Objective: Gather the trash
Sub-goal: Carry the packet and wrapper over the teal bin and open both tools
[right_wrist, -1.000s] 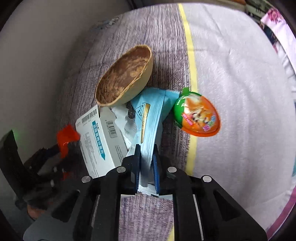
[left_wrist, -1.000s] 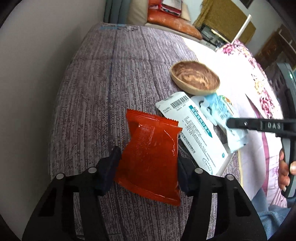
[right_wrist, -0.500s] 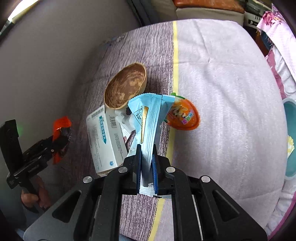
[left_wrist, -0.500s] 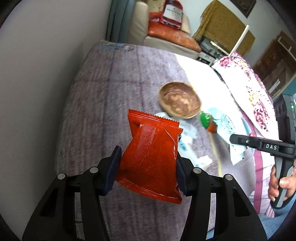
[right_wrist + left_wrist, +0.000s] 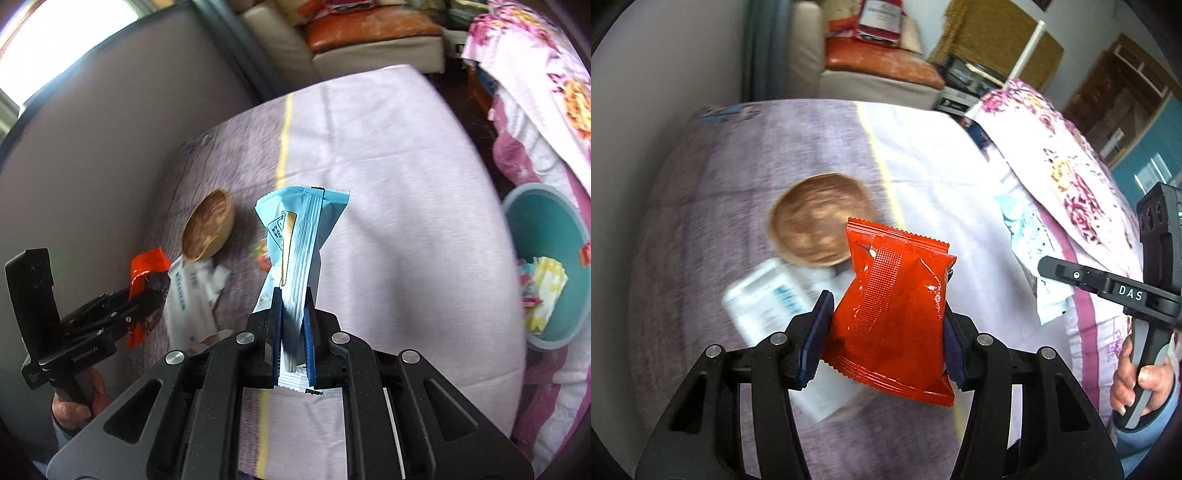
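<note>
I am holding the red packet (image 5: 894,314) across its width in the left gripper (image 5: 884,332), and the blue wrapper (image 5: 295,258) pinched thin in the right gripper (image 5: 293,339), both aloft. The bin (image 5: 576,236) is sitting at 3 o'clock. Risk: the slick wrapper may slide out, or miss the rim.

A cloth-covered table (image 5: 923,147), grey-purple on 1 side and white on the other with a yellow stripe (image 5: 283,147) between, stands against a plain grey wall (image 5: 110,129). Behind it, a pale sofa (image 5: 879,77) holds an orange cushion (image 5: 882,64); daylight enters a window (image 5: 55,48) at upper left.
</note>
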Tool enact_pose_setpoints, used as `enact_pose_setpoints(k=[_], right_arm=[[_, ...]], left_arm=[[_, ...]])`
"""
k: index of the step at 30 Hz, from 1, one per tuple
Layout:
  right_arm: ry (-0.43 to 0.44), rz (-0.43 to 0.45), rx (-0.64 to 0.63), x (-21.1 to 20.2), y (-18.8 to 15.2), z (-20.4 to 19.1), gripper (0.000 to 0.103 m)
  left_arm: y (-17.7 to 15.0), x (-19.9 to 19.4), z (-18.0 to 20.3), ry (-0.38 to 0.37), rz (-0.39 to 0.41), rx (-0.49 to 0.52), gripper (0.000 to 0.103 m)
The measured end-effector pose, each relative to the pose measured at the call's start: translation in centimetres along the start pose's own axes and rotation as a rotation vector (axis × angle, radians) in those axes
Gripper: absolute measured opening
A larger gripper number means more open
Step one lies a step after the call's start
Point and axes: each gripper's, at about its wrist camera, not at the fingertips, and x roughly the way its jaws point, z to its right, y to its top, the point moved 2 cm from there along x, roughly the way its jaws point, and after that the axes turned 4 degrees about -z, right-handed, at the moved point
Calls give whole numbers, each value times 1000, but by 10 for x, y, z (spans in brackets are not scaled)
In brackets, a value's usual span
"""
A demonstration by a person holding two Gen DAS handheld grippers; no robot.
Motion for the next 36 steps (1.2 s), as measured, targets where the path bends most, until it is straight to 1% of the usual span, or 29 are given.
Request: enact_pose_setpoints(k=[6,9,12,18,24,29,34,36], right_arm=[[13,60,72,-21,-1,44,10],[11,93,120,-32,-2,70,10],[6,113,152,-41,0,89,10],[-6,165,242,-56,-1,142,10],[-17,202,310,-67,-5,187,10],[-50,233,368,-80,-11,225,10],[-76,247,426,-91,-20,260,10],[-82,248,438,-93,-22,268,10]], left_arm=[[20,31,60,-28,-28,85,55],[27,46,87,-41,-44,126,55],[35,64,121,-57,-65,179,55],[43,93,176,-85,-110,253,55],[48,116,220,-95,-148,309,55],[52,136,254,-101,-179,350,55],[52,156,287,-106,-209,398,55],[51,164,297,-107,-219,410,55]])
